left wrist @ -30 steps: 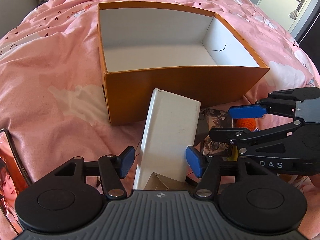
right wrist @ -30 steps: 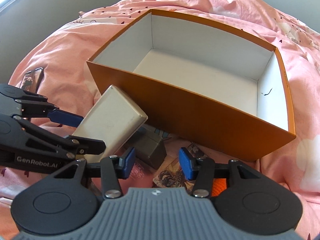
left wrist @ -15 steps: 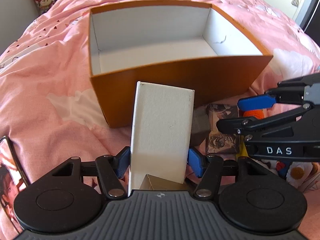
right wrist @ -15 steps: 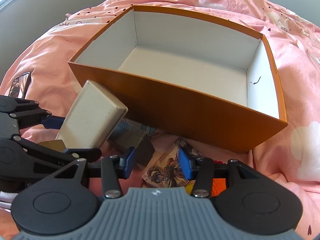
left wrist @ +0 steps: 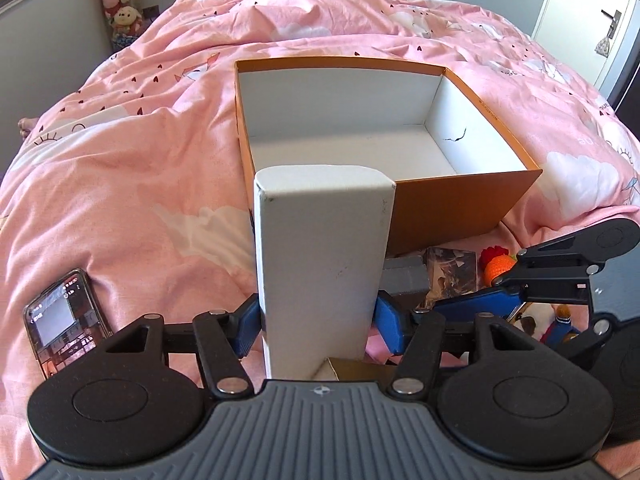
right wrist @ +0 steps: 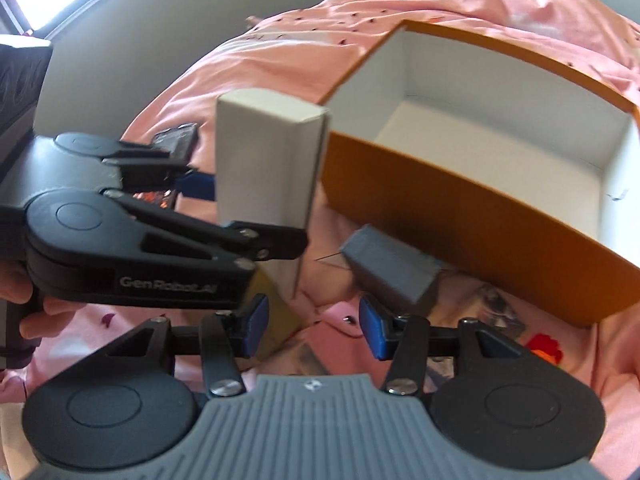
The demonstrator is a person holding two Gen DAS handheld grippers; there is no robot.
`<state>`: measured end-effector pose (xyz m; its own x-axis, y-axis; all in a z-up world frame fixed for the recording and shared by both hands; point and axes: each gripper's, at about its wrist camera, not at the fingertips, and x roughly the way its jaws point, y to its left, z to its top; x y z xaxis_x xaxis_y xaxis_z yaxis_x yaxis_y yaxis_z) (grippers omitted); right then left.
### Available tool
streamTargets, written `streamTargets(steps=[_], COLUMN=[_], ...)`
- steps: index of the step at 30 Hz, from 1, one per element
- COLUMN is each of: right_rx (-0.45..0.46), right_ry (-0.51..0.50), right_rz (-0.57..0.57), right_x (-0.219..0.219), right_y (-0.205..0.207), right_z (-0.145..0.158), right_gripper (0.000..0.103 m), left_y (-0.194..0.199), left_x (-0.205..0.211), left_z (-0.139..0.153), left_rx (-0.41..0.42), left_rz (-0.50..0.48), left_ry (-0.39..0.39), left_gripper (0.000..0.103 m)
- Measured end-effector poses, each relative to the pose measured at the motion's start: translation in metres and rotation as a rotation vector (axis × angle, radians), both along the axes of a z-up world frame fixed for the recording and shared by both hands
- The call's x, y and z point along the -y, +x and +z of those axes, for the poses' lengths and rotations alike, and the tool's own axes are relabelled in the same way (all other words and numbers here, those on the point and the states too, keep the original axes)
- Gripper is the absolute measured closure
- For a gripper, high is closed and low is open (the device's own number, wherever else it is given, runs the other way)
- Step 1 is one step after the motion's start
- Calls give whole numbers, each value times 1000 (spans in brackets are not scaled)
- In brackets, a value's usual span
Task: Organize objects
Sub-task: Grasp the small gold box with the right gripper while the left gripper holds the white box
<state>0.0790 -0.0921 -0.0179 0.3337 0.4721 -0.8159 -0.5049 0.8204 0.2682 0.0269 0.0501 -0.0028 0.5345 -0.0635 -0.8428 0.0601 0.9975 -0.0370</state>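
My left gripper (left wrist: pixel 318 326) is shut on a tall white carton (left wrist: pixel 320 256), holding it upright in front of the orange storage box (left wrist: pixel 340 62). From the right wrist the same carton (right wrist: pixel 268 160) stands beside the orange box's near corner (right wrist: pixel 480 232), with the left gripper (right wrist: pixel 248 216) clamping its lower part. My right gripper (right wrist: pixel 313 328) hangs low over the bedding, its jaws opening with nothing between the pads. A small grey box (right wrist: pixel 392 272) lies just beyond its right finger. The orange box's white inside is bare.
Picture cards (left wrist: pixel 452 272) and an orange crochet toy (left wrist: pixel 500 266) lie against the orange box's front wall. A phone (left wrist: pixel 64 320) lies on the pink duvet at the left. Plush toys stand in the far corner, and a door is at the far right.
The left gripper's pads closed on the white carton, then raised it from a leaning pose to upright. The right gripper swung left, nearer the left gripper, and its jaws widened slightly.
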Motion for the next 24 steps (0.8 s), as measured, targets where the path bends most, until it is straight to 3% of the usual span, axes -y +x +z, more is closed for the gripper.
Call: streamTargets(steps=[7, 13, 24], right_rx=[-1, -16, -30], right_ry=[-9, 1, -35], right_rz=[42, 49, 190], right_x=[-10, -9, -39], right_y=[-7, -8, -11], right_z=[3, 10, -1], right_gripper=[40, 40, 33], left_y=[-5, -13, -16], left_x=[-6, -17, -34], left_z=[0, 12, 18], left_rx=[-3, 30, 52], left_rz=[4, 18, 58], left_ry=[-11, -27, -9], left_gripper=[35, 35, 35])
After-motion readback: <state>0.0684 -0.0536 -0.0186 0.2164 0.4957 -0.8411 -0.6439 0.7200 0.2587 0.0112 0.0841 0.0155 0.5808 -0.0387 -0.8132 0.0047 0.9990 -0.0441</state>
